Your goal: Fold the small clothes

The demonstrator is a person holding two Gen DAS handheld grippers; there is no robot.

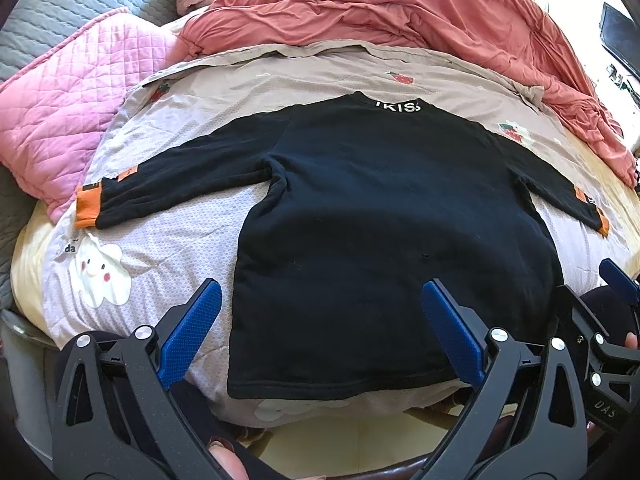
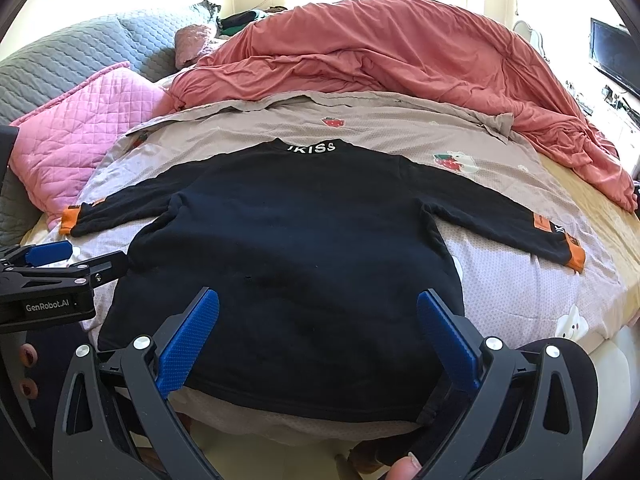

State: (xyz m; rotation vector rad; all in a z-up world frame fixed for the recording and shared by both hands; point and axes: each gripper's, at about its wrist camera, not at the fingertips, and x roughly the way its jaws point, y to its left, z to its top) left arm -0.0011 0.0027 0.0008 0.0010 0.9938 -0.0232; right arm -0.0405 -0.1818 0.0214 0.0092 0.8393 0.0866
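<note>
A small black long-sleeved top (image 1: 380, 208) (image 2: 288, 256) lies flat on the bed, back up, collar far, both sleeves spread sideways with orange cuffs (image 1: 87, 206) (image 2: 576, 256). Its hem hangs near the bed's front edge. My left gripper (image 1: 320, 292) is open above the hem's left part, nothing between its blue pads (image 1: 192, 328). My right gripper (image 2: 318, 300) is open too, over the hem's right half, its pads (image 2: 448, 340) apart from the cloth. Each gripper shows at the edge of the other's view, the right gripper (image 1: 616, 280) and the left gripper (image 2: 52, 256).
The top rests on a grey-lilac printed sheet (image 1: 168, 240) (image 2: 520, 288). A pink quilted pillow (image 1: 80, 100) lies at the left, a grey quilt (image 2: 80, 56) behind it, a bunched coral duvet (image 2: 400, 52) across the back. A dark screen (image 2: 612, 56) stands at the far right.
</note>
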